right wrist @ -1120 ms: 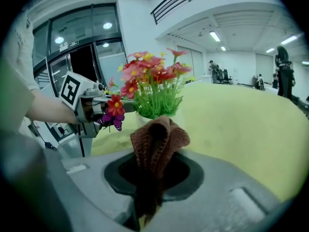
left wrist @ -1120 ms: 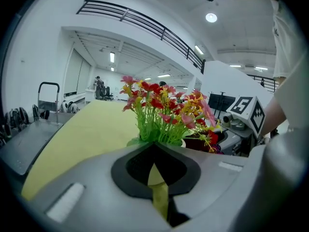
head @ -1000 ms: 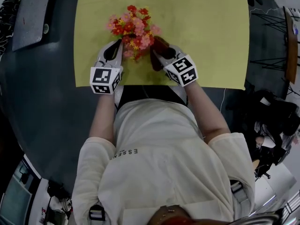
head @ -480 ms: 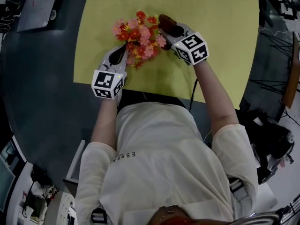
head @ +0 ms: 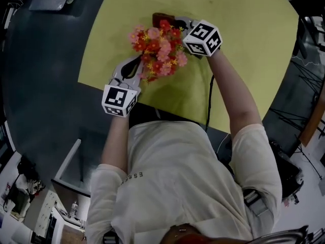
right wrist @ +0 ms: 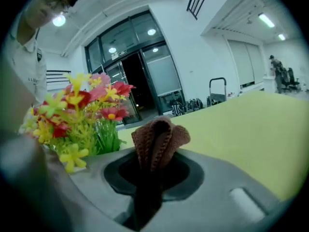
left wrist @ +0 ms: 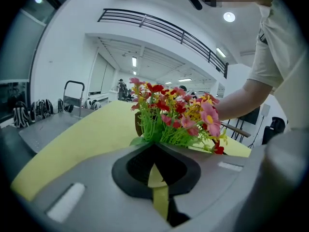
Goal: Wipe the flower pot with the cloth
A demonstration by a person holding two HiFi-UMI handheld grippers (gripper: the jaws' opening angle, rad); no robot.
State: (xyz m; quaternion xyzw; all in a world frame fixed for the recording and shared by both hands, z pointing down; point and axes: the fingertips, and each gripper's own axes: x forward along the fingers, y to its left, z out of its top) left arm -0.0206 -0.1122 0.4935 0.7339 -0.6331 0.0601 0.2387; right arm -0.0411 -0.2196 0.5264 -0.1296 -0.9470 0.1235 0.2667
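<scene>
Red, pink and yellow flowers (head: 158, 47) with green foliage spread so wide that the pot beneath them is hidden from above. Your right gripper (head: 175, 22) has its fingers pinching the folded brown cloth (right wrist: 157, 134) just beside the blooms' far side. Your left gripper (left wrist: 154, 148) sits against the near foliage, fingers pressed together. Everything stands on a yellow sheet (head: 244, 19) over the dark bench (head: 40, 95), in a white hall with glass doors (right wrist: 140, 81).

Flower pot hidden under flowers (head: 158, 50) in head view; cloth (head: 161, 18) partly covered, left gripper (head: 140, 61) jaws' tips too.
</scene>
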